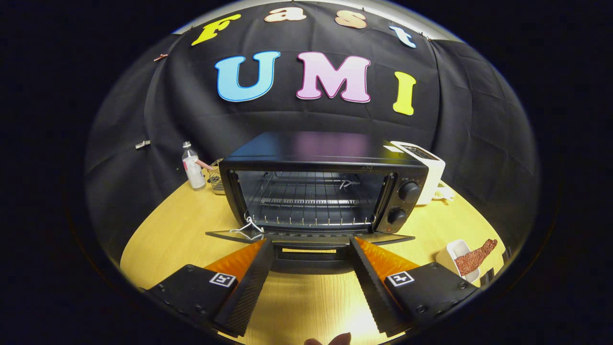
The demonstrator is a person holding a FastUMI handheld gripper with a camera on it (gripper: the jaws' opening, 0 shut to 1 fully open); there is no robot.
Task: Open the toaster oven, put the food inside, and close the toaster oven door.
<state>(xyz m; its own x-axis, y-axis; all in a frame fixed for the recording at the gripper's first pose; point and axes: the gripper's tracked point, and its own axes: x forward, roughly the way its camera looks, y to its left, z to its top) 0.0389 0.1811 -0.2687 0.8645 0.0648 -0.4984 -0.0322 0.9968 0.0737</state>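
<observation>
Two fingers of my gripper (311, 249) are spreading wide apart at the bottom of the frame, released and grasping nothing, with the toaster oven's lowered door (310, 238) lying flat just ahead of their tips. At the left of the frame, a clear plastic bottle (193, 166) is standing upright on the wooden table (167, 235), just beside the toaster oven (325, 184). That oven is sitting at the centre, its cavity open and showing a wire rack (309, 201), with two knobs (408, 190) stacked on its right panel. Behind its right corner a white toaster (424, 165) is standing. At the lower right, a reddish strip of food (475, 258) is resting in a small white dish (454, 254), well apart from the oven.
</observation>
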